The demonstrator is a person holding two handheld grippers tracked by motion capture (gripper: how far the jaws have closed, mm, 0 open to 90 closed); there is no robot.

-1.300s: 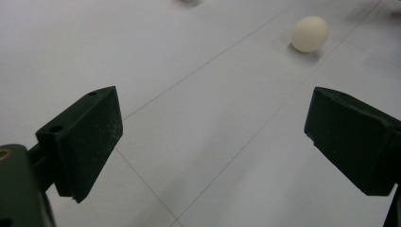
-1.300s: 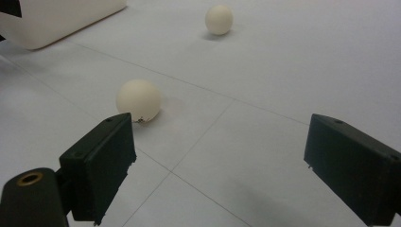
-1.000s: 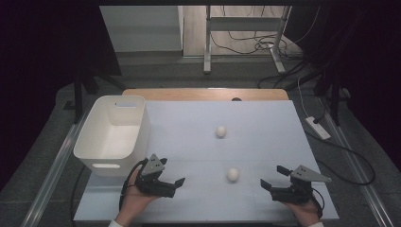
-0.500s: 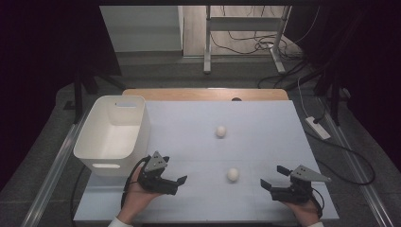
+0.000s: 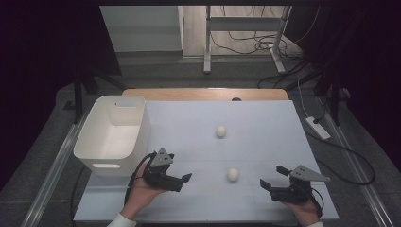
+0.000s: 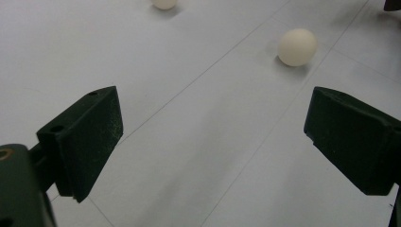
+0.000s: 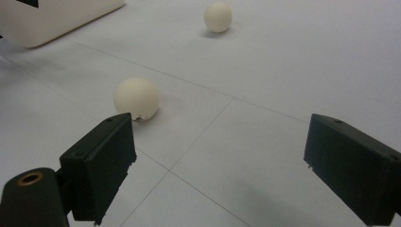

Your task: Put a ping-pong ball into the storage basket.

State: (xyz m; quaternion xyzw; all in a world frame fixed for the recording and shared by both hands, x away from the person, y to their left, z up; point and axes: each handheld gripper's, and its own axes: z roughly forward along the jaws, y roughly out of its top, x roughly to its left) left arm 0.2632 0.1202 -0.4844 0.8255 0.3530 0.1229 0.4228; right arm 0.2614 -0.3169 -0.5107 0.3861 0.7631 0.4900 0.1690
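My left gripper [image 5: 185,179] and right gripper [image 5: 273,178] both have jaws apart, holding nothing — I judge nothing is done yet. The near ball [image 5: 232,174] lies between them, the far ball [image 5: 221,131] beyond (both outside the bin [image 5: 94,156] at left).

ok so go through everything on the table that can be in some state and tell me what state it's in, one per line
left gripper: open, jaws wide apart, holding nothing, near the bin
right gripper: open, jaws wide apart, holding nothing
near ball: loose on the table, between the two grippers, untouched
far ball: loose on the table, farther back, untouched
white bin: upright at the table's left, nothing visible inside
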